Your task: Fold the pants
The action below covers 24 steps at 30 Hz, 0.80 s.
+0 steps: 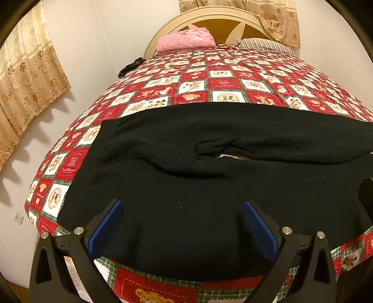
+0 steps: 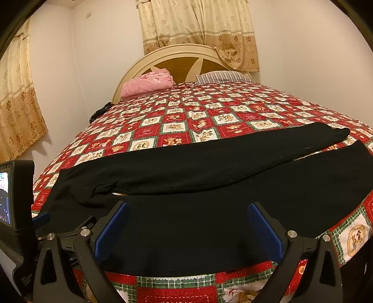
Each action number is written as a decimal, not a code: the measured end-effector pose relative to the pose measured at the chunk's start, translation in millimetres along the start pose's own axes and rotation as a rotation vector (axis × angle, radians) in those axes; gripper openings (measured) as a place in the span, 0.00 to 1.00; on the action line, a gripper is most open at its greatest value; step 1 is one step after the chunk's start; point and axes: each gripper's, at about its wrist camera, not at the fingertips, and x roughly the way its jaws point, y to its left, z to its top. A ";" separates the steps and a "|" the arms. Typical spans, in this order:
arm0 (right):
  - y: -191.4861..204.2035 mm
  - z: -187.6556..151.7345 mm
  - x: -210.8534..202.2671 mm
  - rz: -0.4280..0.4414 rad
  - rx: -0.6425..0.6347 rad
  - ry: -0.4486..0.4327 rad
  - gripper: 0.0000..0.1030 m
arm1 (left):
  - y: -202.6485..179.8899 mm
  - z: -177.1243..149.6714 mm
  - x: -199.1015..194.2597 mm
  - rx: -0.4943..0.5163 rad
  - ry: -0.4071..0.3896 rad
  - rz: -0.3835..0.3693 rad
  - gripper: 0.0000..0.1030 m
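On the bed, black pants lie spread sideways across the near end of the patchwork quilt

In the left wrist view, the left hand-held gripper (image 1: 181, 229) stands wide, its blue pads (image 1: 106, 229) apart above the near edge of the pants (image 1: 209, 186), holding nothing; the waist end lies to the left, and a rumpled fold marks where the two legs meet, with the red and white quilt (image 1: 209, 77) running back to a pink folded blanket (image 1: 185, 39) and a striped pillow (image 1: 263, 44) by the headboard (image 1: 223, 16). In the right wrist view, the right hand-held gripper (image 2: 187, 230) is likewise wide and empty over the nearer leg; the two legs stretch to the right, the far one ending near the quilt's right side, and the left tool's screen housing (image 2: 16, 209) shows at the left edge
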 end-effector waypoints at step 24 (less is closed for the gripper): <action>-0.6 0.3 1.0 -0.002 0.001 0.007 0.99 | -1.8 0.9 -0.9 -0.001 0.005 0.003 1.00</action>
